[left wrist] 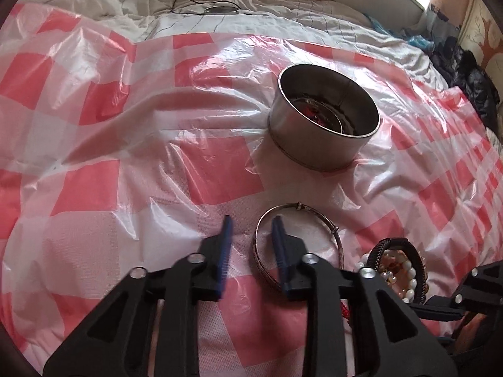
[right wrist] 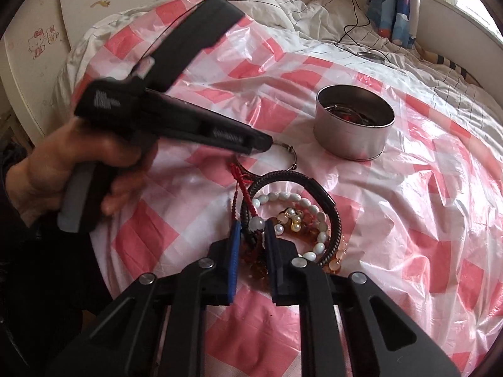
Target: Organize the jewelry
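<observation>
On the checked plastic sheet [left wrist: 132,188], toward five o'clock of the left wrist view, a silver bangle [left wrist: 297,245] lies flat; the left gripper [left wrist: 251,229] hovers over it with jaws spread apart, one finger inside the ring and one outside, nothing clasped yet. At four o'clock from the bangle sits the remaining pile: a dark braided bracelet [right wrist: 327,201], a white bead bracelet [right wrist: 301,202], amber beads [right wrist: 292,220] and a red cord [right wrist: 243,188]. The right gripper [right wrist: 253,229] has its jaws parted around the red cord and a white bead, apparently not clamped.

At one o'clock from the bangle stands a round metal tin [left wrist: 314,138], open-topped. Inside it some pieces already lie, thin metal rings and something red, too dim to name. Judging by this, sorting is partly done; roughly five pieces still await the tin.
</observation>
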The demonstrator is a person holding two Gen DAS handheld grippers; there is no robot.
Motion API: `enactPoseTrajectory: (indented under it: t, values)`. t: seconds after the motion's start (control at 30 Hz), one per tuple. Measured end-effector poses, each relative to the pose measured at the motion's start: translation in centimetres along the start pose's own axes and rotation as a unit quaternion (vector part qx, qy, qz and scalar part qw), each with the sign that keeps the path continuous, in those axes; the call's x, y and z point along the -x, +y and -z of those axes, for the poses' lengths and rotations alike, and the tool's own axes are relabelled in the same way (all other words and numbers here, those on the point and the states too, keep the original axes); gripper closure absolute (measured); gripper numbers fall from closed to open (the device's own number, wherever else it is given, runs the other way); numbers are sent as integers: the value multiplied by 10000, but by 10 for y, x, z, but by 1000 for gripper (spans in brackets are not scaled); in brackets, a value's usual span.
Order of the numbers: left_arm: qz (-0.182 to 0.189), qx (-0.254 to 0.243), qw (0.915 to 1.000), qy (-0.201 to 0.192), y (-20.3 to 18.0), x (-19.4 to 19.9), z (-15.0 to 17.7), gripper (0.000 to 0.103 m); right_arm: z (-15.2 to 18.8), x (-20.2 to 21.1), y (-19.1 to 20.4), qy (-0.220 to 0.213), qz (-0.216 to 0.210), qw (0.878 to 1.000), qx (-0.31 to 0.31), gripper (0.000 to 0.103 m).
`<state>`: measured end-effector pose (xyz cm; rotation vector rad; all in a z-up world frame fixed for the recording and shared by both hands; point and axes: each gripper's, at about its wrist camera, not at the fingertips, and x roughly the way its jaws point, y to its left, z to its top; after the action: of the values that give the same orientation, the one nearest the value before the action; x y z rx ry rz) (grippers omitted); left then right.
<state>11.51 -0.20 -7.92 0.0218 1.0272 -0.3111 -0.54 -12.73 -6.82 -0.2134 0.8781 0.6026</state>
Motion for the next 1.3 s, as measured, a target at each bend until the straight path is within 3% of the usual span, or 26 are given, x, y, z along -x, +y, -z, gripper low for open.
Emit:
enactPoseTrajectory:
  t: [0.03,0.3,0.4,0.6,0.7,0.87,1.07,1.17,1.3]
  values:
    - [-23,-83,10000,-2,-3,0,1,99,-1,1,-2,-17,-60,10000,-43,88]
    - [40,-43,10000,-13,-2,2,2,100,-2,0,-14,23,-434,9979,-490,85]
    - [58,-40,10000,-25,-2,3,2,100,-2,2,-10,-31,-443,9981,-419,92]
    - [312,34,9995,-29,-1,6,3,100,-2,6,-10,-205,-490,9977,-416,92]
    - [548,210,9982,-121,4,13,2,100,-3,17,-18,-470,-742,9939,-662,92]
    - [913,624,9924,-530,21,37,1,100,-4,39,-38,-982,-1369,9787,-1174,92]
    - [1131,770,9848,-1067,32,61,-5,100,-6,60,-61,-1540,-2003,9525,-1701,92]
    - [979,751,9851,-1194,32,65,-12,100,-6,71,-76,-1838,-2175,9385,-1953,92]
    - [946,758,9845,-1265,32,62,-26,100,-15,77,-94,-2076,-2087,9317,-2129,92]
